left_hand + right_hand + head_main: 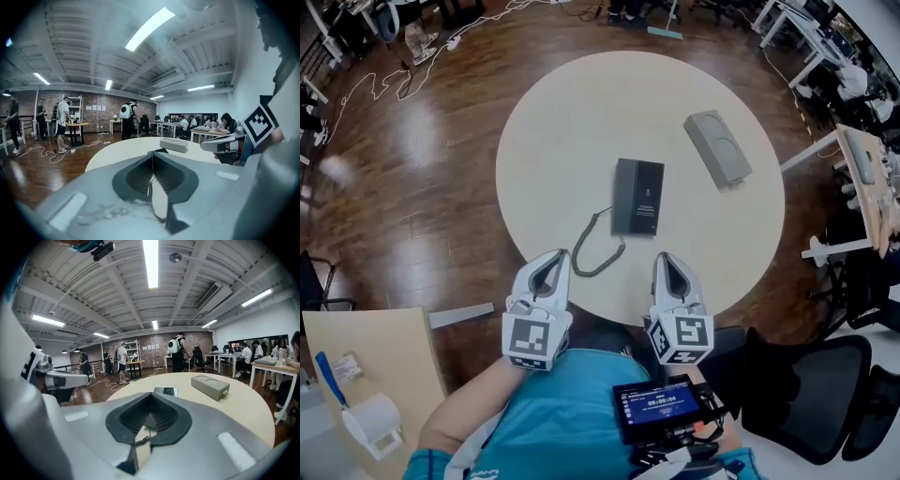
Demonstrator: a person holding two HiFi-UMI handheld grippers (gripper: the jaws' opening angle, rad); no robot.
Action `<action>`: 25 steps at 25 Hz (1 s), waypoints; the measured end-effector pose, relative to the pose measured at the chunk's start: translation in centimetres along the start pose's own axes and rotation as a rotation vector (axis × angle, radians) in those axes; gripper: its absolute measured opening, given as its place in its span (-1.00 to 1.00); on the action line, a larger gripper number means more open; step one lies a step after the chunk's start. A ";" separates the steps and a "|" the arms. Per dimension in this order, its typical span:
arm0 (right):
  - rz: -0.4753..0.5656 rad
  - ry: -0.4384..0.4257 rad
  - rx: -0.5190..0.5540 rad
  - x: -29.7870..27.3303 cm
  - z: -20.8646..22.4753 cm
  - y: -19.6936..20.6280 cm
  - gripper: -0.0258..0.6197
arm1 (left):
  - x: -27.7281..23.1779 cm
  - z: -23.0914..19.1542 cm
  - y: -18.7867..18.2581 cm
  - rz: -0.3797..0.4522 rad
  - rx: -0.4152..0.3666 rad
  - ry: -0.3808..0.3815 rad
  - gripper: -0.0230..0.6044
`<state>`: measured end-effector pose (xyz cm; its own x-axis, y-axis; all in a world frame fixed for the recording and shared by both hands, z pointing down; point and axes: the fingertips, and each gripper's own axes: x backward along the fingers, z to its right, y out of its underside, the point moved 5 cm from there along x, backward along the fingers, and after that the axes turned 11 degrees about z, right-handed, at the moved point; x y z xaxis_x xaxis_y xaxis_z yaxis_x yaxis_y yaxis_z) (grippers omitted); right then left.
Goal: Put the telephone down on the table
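A dark flat telephone (637, 195) lies near the middle of the round beige table (562, 122), and its coiled cord (598, 251) trails toward the near edge. Both grippers hover at that near edge, short of the telephone, with nothing in them. My left gripper (557, 254) is shut and points over the cord's end. My right gripper (665, 258) is shut, to the right of the cord. The left gripper view shows its jaws (152, 154) meeting in a line with the telephone's edge (162, 151) just beyond. The right gripper view shows closed jaws (151, 395) and the telephone (167, 391) ahead.
A grey rectangular box (718, 147) lies on the table's far right, also visible as the grey box (210, 385). A black office chair (811, 398) stands to my right and a wooden desk (380, 352) at lower left. People stand around desks across the room, and cables lie on the floor (412, 66).
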<state>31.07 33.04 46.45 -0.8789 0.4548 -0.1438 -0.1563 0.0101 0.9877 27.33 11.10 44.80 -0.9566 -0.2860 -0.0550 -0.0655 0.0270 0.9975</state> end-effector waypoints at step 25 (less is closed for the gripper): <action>-0.436 -0.413 -0.326 -16.6 11.2 9.3 -0.37 | -8.5 0.9 5.9 -0.253 -0.020 -0.138 -0.72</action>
<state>49.23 35.59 58.74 -0.4708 0.7731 -0.4251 -0.6419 0.0304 0.7661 34.84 14.57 51.15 -0.9402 -0.1482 -0.3067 -0.3029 -0.0478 0.9518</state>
